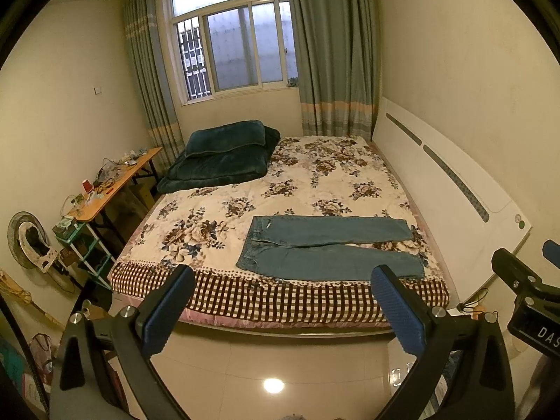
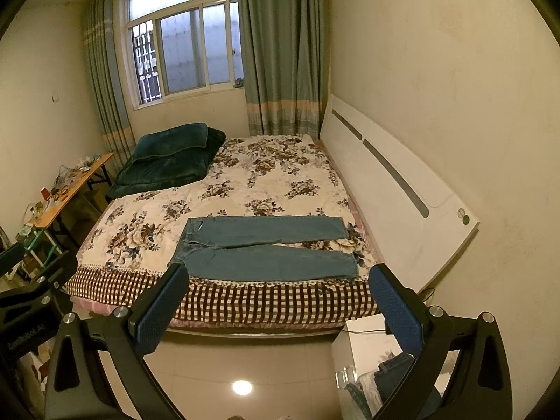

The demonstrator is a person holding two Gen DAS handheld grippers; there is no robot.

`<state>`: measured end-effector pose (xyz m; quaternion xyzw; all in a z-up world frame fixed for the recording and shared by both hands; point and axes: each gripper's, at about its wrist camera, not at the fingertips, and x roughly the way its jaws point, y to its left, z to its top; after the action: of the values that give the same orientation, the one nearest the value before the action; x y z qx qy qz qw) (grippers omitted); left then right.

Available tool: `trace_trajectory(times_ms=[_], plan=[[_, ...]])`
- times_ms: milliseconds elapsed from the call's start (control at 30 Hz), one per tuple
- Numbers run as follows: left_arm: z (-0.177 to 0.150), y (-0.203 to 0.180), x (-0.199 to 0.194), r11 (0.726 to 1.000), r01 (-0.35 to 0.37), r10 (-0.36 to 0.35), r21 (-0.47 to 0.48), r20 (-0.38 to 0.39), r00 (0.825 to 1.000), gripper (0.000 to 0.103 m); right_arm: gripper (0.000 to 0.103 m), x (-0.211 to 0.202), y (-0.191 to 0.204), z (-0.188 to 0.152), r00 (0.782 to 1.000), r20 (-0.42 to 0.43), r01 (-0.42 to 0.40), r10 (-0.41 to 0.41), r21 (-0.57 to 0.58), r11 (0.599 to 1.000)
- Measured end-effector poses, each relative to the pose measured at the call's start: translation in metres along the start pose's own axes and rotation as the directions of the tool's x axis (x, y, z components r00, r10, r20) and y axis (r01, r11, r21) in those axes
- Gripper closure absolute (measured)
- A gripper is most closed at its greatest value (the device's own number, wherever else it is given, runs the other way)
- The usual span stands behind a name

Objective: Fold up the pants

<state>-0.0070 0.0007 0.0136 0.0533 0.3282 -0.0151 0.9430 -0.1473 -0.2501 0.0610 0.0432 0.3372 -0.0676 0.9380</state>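
Blue jeans (image 1: 329,246) (image 2: 266,248) lie flat and unfolded on the near part of the floral bed (image 1: 245,189) (image 2: 217,189), waistband to the left, both legs stretched to the right. My left gripper (image 1: 283,297) hangs open over the floor in front of the bed, well short of the jeans, nothing between its blue pads. My right gripper (image 2: 280,297) is likewise open and empty, held back from the bed edge. The right gripper's body also shows at the right edge of the left wrist view (image 1: 525,287).
A dark green folded quilt (image 1: 224,154) (image 2: 171,157) sits at the bed's far left. A white headboard (image 1: 451,189) (image 2: 392,178) runs along the right. A cluttered wooden desk (image 1: 115,182) and a fan (image 1: 31,241) stand left. A white cabinet (image 2: 364,353) holding clothes is near right.
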Motion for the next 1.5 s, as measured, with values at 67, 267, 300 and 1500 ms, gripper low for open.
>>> trace_trajectory(times_ms=[67,267,300,1500], plan=[[-0.001,0.001,0.0,1.0,0.0,0.0,-0.002,-0.001,1.0,0.0,0.0,-0.001,0.0,-0.004,1.0,0.002,-0.001,0.001,0.0,1.0],[-0.002,0.002,0.0,1.0,0.0,0.0,-0.001,0.001,1.0,0.0,0.0,-0.001,0.0,-0.009,1.0,0.003,0.0,0.0,0.0,1.0],[-0.001,0.002,0.0,1.0,0.0,0.0,-0.001,0.001,1.0,0.0,0.0,-0.001,0.0,-0.008,1.0,0.002,0.0,0.0,0.0,1.0],[-0.001,-0.004,-0.005,1.0,0.006,-0.006,-0.006,-0.003,1.0,0.0,0.0,0.004,0.016,-0.013,1.0,-0.01,-0.005,0.005,0.003,1.0]])
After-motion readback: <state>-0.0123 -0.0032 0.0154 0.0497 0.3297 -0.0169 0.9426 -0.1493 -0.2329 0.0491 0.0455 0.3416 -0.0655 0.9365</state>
